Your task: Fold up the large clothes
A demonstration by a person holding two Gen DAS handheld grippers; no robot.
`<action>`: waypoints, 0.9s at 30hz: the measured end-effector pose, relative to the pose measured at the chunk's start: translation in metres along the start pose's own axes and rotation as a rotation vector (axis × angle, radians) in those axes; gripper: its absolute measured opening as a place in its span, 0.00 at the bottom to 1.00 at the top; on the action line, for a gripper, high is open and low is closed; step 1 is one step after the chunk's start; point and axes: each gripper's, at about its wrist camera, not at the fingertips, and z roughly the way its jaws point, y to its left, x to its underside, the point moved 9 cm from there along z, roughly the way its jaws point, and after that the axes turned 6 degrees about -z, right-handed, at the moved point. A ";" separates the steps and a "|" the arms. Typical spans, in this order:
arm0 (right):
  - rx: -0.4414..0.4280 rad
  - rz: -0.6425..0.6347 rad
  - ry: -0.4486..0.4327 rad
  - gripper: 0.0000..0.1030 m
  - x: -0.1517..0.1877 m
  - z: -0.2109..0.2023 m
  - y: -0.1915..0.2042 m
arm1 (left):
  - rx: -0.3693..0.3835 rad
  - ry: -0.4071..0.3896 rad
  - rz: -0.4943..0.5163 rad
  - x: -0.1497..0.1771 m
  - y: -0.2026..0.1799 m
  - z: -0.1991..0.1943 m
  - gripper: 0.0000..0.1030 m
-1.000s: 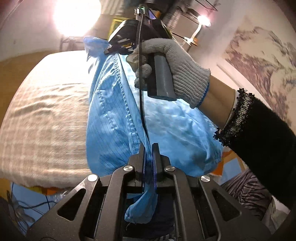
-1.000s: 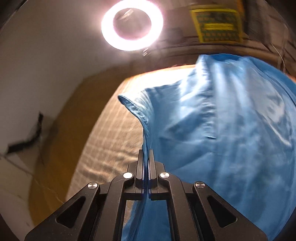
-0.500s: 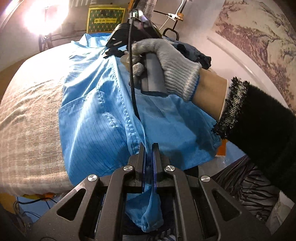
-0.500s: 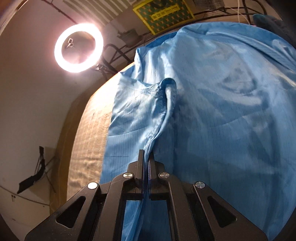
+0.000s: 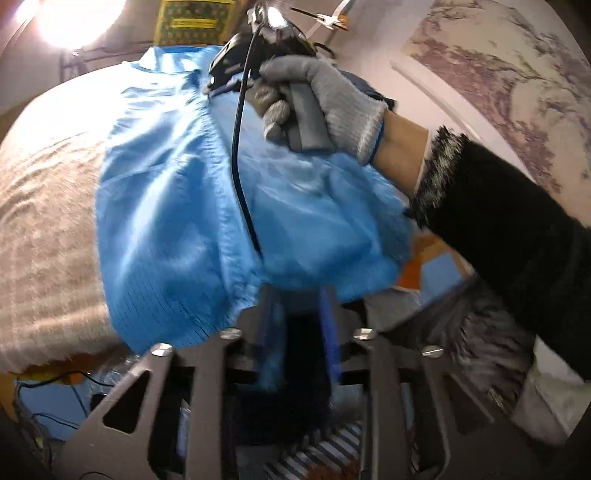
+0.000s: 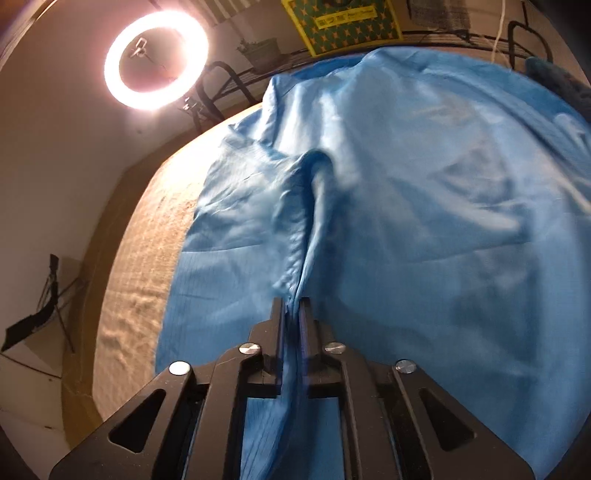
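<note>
Fingers of the left gripper (image 5: 297, 314) stand parted, the blue garment (image 5: 173, 206) spread just above them across the bed (image 5: 44, 221); the right gripper (image 6: 293, 310) pinches a fabric ridge running up-frame from its tips.

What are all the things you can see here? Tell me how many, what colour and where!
Garment: one, blue, spread on the bed.
Bed cover: one, beige, under the garment.
Ring light: one, glowing white, behind the bed.
Box: one, yellow-green with stars, on the rack behind.
Wall picture: one, pale with branches, on the wall.
Left gripper: one, black, jaws apart at the garment's near edge.
Right gripper: one, black, pinching a garment fold.
Gloved hand: one, grey, holding the right gripper's handle.
</note>
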 end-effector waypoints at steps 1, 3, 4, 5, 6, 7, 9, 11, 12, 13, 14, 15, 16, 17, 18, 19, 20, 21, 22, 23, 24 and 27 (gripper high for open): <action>0.000 -0.001 -0.006 0.08 0.001 -0.009 -0.003 | 0.023 -0.003 -0.002 0.005 -0.002 -0.006 0.29; 0.008 -0.012 -0.025 0.08 0.005 -0.033 -0.008 | 0.079 -0.009 -0.016 0.014 -0.004 -0.022 0.29; 0.007 -0.014 -0.032 0.08 0.008 -0.044 -0.010 | 0.091 -0.016 -0.023 0.015 -0.003 -0.028 0.29; 0.000 -0.015 -0.039 0.08 0.011 -0.054 -0.012 | 0.106 -0.032 -0.026 0.016 -0.001 -0.037 0.29; -0.018 -0.019 -0.049 0.08 0.018 -0.072 -0.012 | 0.110 -0.046 -0.028 0.015 0.003 -0.044 0.29; -0.032 -0.024 -0.055 0.08 0.020 -0.082 -0.009 | 0.100 -0.076 -0.037 0.013 0.009 -0.053 0.29; -0.058 -0.046 -0.062 0.09 0.037 -0.108 -0.005 | 0.059 -0.118 -0.072 0.009 0.026 -0.063 0.29; -0.079 -0.065 -0.060 0.21 0.053 -0.124 0.001 | 0.031 -0.152 -0.165 0.000 0.052 -0.070 0.29; -0.087 -0.074 -0.056 0.24 0.065 -0.132 0.004 | 0.021 -0.161 -0.202 -0.001 0.063 -0.070 0.29; -0.105 -0.085 -0.043 0.28 0.080 -0.138 0.009 | -0.002 -0.168 -0.239 -0.002 0.076 -0.069 0.29; -0.117 -0.095 -0.029 0.28 0.093 -0.141 0.013 | -0.020 -0.169 -0.251 -0.003 0.083 -0.067 0.29; -0.133 -0.116 -0.015 0.28 0.112 -0.144 0.021 | -0.041 -0.164 -0.259 -0.003 0.089 -0.062 0.29; -0.143 -0.130 -0.008 0.28 0.123 -0.145 0.026 | -0.058 -0.155 -0.265 -0.003 0.093 -0.056 0.29; -0.153 -0.143 0.000 0.28 0.134 -0.144 0.032 | -0.063 -0.144 -0.273 -0.003 0.095 -0.049 0.29; -0.167 -0.161 0.014 0.28 0.146 -0.140 0.040 | -0.063 -0.132 -0.275 -0.002 0.094 -0.042 0.29; -0.181 -0.180 0.024 0.26 0.155 -0.136 0.047 | -0.067 -0.121 -0.279 -0.002 0.095 -0.034 0.29; -0.184 -0.211 0.032 0.24 0.164 -0.129 0.056 | -0.073 -0.112 -0.280 -0.003 0.096 -0.025 0.29; -0.182 -0.236 0.038 0.24 0.169 -0.125 0.061 | -0.079 -0.104 -0.279 -0.003 0.097 -0.018 0.29; -0.180 -0.273 0.043 0.23 0.176 -0.117 0.069 | -0.087 -0.088 -0.280 -0.003 0.099 -0.009 0.29; -0.178 -0.301 0.052 0.22 0.183 -0.110 0.076 | -0.096 -0.078 -0.280 -0.003 0.100 -0.002 0.29; -0.176 -0.310 0.061 0.22 0.187 -0.106 0.078 | -0.106 -0.072 -0.277 -0.003 0.102 0.002 0.29; -0.156 -0.356 0.105 0.20 0.203 -0.088 0.083 | -0.149 -0.021 -0.261 0.004 0.105 0.024 0.29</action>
